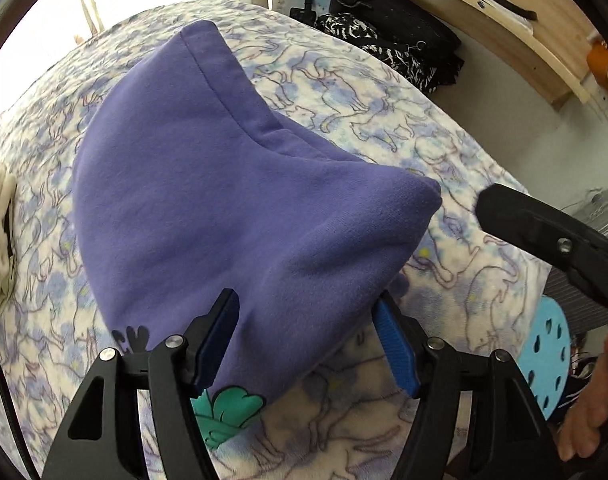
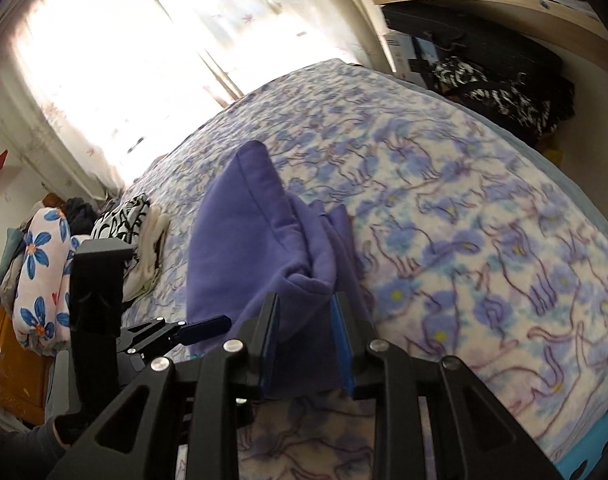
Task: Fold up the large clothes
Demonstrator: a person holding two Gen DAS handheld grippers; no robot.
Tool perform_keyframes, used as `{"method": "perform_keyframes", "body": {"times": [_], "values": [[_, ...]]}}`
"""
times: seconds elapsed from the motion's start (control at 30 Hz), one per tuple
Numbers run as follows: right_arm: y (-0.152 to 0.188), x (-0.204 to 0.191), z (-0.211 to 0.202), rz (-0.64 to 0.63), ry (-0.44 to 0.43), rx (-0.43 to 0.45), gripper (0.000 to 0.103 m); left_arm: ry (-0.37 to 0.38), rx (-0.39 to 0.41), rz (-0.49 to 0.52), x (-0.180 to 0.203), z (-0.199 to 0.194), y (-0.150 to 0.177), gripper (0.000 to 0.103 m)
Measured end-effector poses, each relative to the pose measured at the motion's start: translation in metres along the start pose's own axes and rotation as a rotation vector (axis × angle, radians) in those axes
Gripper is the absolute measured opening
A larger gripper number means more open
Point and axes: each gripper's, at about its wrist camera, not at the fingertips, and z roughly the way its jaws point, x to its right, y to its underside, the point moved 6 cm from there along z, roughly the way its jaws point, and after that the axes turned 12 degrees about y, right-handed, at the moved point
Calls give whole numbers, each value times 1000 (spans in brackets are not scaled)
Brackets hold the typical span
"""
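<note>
A purple sweatshirt (image 1: 224, 184) lies folded on the bed, with a green print (image 1: 228, 408) showing at its near edge. My left gripper (image 1: 307, 320) hovers over that near edge, jaws wide open, blue pads clear of the cloth. In the left wrist view my right gripper (image 1: 491, 208) sits just right of the sweatshirt's corner, with blanket showing between them. In the right wrist view the right gripper (image 2: 305, 320) stands partly open, and the purple sweatshirt (image 2: 244, 240) shows through the gap without being pinched. One of the left gripper's fingers (image 2: 208, 326) shows at the left.
The bed carries a blue-and-white patterned blanket (image 1: 383, 112). Folded clothes (image 2: 144, 232) and a flowered bundle (image 2: 40, 264) lie at its left side. Black bags (image 1: 383, 24) and a wooden shelf (image 1: 523, 28) stand beyond it. A blue perforated stool (image 1: 551, 360) and a person's hand (image 1: 591, 412) are at the right.
</note>
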Motion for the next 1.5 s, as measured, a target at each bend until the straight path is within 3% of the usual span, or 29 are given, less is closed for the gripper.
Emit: {"method": "perform_keyframes", "body": {"times": [0.13, 0.23, 0.43, 0.57, 0.73, 0.77, 0.83, 1.0, 1.2, 1.37, 1.5], "values": [[-8, -12, 4, -19, -18, -16, 29, -4, 6, -4, -3, -16, -2, 67], [-15, -21, 12, -50, -25, -32, 39, 1, 18, -7, -7, -28, -4, 67], [-26, -34, 40, -176, -25, -84, 40, 65, 15, -53, -24, -54, 1, 68], [-26, -34, 72, -251, -6, -161, 40, 22, 73, -78, -56, -75, -10, 68], [-19, -23, 103, -212, -39, -263, 40, -68, 150, -128, -109, -79, -44, 67], [-16, -21, 111, -199, -47, -296, 39, -64, 170, -140, -120, -76, -56, 67], [-10, -18, 118, -180, -57, -325, 22, -62, 190, -153, -134, -68, -72, 67], [9, -8, 119, -134, -67, -350, 17, -83, 157, -138, -151, -33, -111, 61], [37, 14, 98, -69, -46, -367, 15, -62, 52, -79, -131, 16, -122, 59], [62, 34, 120, -19, -2, -384, 12, -246, -17, 56, -118, 63, -121, 59], [67, 31, 137, -27, 14, -379, 12, -351, -14, 131, -114, 85, -119, 62]]}}
